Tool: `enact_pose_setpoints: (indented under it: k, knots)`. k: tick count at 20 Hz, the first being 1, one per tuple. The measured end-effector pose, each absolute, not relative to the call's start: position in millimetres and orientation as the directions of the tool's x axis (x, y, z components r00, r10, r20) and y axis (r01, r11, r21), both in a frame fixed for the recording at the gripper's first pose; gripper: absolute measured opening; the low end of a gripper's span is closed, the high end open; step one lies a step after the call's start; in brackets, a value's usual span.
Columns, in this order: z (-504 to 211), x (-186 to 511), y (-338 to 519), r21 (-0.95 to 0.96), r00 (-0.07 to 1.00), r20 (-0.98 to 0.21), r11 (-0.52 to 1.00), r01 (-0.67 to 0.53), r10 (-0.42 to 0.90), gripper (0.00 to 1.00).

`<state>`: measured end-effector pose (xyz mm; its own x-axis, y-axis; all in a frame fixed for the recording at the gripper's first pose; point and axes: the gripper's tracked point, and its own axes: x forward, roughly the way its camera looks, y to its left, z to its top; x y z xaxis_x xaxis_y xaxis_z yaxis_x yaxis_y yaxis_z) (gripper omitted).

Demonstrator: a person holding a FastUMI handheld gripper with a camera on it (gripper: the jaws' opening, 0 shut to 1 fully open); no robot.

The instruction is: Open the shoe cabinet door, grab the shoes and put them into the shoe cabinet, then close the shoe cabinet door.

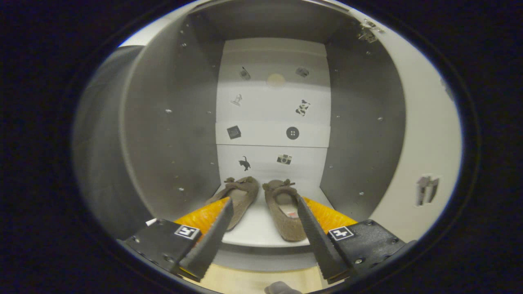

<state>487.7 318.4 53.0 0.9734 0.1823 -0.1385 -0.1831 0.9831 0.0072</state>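
Gripper view: both shoes [261, 204] sit inside the shoe cabinet [171, 134], gripper [263, 202] spread wide, released, gripping nothing.

I see the shoe cabinet's pale bottom shelf [261, 228] just ahead of my tool [263, 204], whose fingers stand apart, gripping nothing. Two brown shoes lie on it side by side, toes toward the back panel: the left shoe [241, 196] beside the left finger, the right shoe [282, 216] beside the right
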Motion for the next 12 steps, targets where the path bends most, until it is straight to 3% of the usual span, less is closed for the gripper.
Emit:
enact_pose_setpoints:
  k: [1, 5, 12]
  knots:
    - [58, 462, 317, 0.014, 0.973, -0.125, 0.981, -0.195, 0.195, 1.00]
    - [84, 379, 316, -0.011, 0.971, -0.041, 0.971, -0.237, 0.237, 1.00]
    - [98, 246, 287, 0.004, 0.942, -0.006, 0.942, -0.336, 0.336, 1.00]
